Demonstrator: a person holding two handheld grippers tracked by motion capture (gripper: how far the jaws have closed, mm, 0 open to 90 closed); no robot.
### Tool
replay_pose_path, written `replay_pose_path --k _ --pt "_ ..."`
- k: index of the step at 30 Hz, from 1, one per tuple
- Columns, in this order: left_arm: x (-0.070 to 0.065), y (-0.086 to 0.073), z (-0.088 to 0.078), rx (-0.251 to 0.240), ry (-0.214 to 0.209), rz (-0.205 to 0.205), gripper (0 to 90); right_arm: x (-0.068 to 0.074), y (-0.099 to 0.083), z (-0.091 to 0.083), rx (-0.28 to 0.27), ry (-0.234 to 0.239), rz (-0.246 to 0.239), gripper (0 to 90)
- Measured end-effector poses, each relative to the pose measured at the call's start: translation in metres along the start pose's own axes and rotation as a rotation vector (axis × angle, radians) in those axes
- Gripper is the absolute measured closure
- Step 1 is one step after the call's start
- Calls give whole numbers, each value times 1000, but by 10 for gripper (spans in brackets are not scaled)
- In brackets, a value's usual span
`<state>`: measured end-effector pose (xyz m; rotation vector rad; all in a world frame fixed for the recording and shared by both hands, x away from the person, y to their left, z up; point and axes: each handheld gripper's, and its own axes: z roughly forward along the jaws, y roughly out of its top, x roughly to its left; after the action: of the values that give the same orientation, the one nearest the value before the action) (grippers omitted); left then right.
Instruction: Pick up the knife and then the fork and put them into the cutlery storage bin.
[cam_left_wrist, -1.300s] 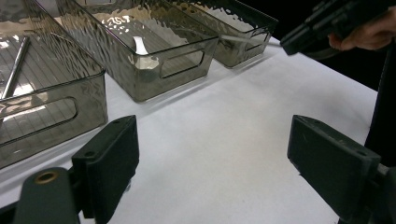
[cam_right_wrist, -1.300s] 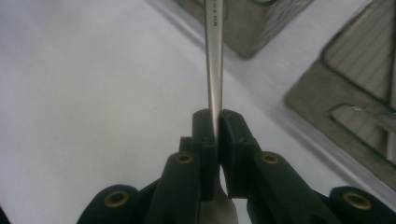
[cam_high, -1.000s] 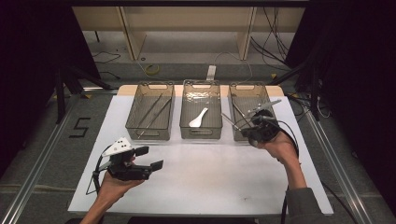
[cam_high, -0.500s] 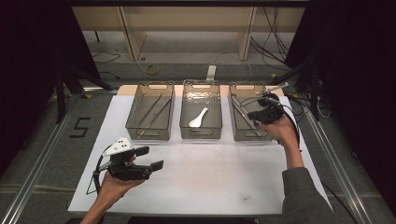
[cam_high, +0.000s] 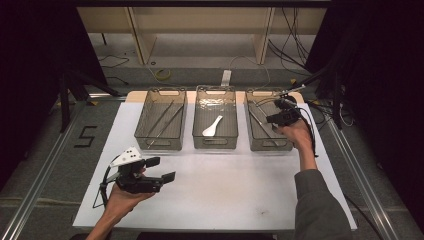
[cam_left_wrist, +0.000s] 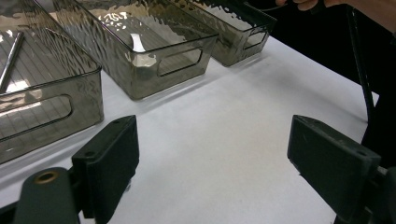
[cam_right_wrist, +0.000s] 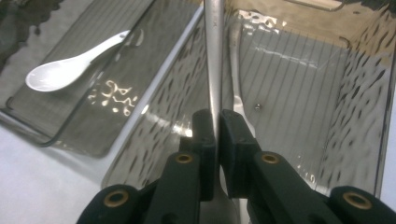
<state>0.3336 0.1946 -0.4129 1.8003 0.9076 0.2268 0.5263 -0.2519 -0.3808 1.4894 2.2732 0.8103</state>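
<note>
Metal utensil (cam_right_wrist: 215, 56) sits clamped by its handle between the right gripper's (cam_right_wrist: 217, 135) jaws, above the smoky bin (cam_high: 268, 145) at the table's (cam_high: 225, 200) far right corner. Near the front left corner, the left gripper (cam_left_wrist: 212, 163) hangs spread wide, holding nothing.

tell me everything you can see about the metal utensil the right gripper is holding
The utensil is a slim, shiny silver metal piece; its working end cannot be made out. The right gripper is shut on its handle, and the shaft runs straight up and away between the black pads. It hangs over the right bin, a smoky clear plastic tub, where another silver utensil lies on the ribbed floor. In the high view the held piece pokes out past the hand.
</note>
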Motion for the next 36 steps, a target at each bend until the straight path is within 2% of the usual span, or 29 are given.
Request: replay_pose_path --k 7,13,14,23,33,36 --pt "0 0 -1 -7 -3 7 161 -3 2 10 4 -11 28 854" --pt "-1 1 -3 -30 -14 5 160 -4 4 17 18 -31 24 854" --pt "-1 1 -3 -35 -17 4 161 -4 4 19 19 -48 21 854" --pt "-2 1 -3 -43 -34 8 161 -4 7 29 36 -59 21 853" --pt "-2 1 -3 -43 -36 6 161 -5 9 37 37 -75 41 851" --pt "-2 1 -3 -40 -37 8 161 -6 9 37 7 -81 49 848"
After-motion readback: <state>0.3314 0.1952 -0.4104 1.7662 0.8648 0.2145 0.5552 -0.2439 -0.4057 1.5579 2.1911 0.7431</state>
